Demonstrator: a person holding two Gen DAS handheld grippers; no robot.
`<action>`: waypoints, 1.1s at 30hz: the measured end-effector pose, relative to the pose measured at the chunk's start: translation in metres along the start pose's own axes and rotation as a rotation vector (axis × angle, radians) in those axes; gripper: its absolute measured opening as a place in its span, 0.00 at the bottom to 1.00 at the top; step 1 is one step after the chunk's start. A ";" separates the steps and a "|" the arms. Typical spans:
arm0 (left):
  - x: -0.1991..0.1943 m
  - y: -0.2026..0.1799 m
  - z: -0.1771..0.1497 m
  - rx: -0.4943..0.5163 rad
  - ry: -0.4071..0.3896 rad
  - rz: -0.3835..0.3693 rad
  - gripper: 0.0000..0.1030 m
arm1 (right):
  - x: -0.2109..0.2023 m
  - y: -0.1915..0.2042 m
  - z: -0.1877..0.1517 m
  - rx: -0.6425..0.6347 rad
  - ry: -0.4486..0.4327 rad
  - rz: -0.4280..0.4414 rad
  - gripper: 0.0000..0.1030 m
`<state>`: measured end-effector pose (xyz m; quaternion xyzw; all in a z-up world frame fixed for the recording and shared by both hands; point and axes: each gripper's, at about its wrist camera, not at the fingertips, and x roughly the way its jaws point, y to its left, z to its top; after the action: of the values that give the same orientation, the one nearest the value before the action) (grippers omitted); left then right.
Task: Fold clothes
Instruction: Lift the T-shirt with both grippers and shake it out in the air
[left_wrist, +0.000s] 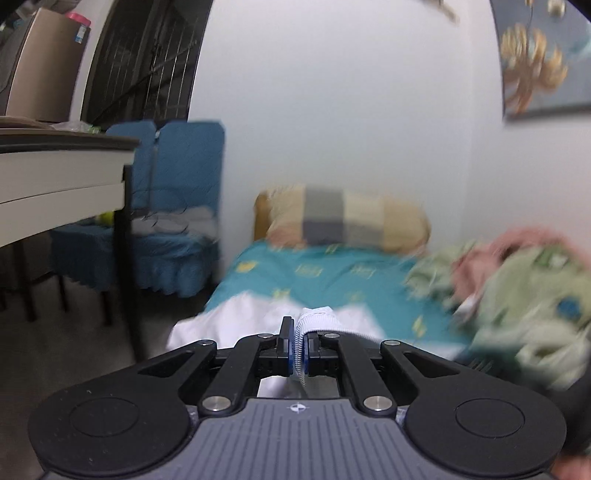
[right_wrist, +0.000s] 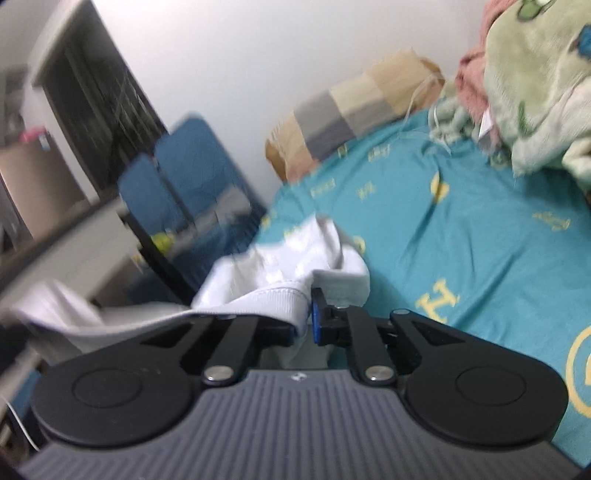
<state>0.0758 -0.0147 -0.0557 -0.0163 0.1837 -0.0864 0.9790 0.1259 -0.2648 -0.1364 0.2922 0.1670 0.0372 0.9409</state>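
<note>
Tools (left_wrist: 300, 345) (right_wrist: 309, 321) both clamped on white garment (left_wrist: 236, 317) | painting (left_wrist: 543, 59): left view only

Green blanket (left_wrist: 524, 295) — blurred, cut off at right edge.

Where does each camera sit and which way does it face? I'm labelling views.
Left wrist: on the left gripper, facing the bed and pillow; its jaws pinch the white garment.
Right wrist: on the right gripper, tilted, facing the bed; its jaws pinch the garment's ribbed hem.
Shared: garment, bed, pillow, blue chairs, blanket.
</note>
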 end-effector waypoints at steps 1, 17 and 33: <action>0.004 0.001 -0.004 -0.008 0.028 0.003 0.05 | -0.005 -0.001 0.002 0.010 -0.014 0.004 0.10; 0.033 -0.024 -0.048 0.076 0.201 0.002 0.26 | -0.037 0.012 0.024 -0.026 -0.085 0.098 0.09; 0.070 -0.003 -0.063 -0.041 0.264 0.170 0.33 | -0.043 0.025 0.023 -0.134 -0.122 0.041 0.09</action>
<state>0.1167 -0.0295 -0.1391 -0.0091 0.3134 -0.0008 0.9496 0.0937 -0.2643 -0.0918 0.2337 0.1004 0.0496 0.9658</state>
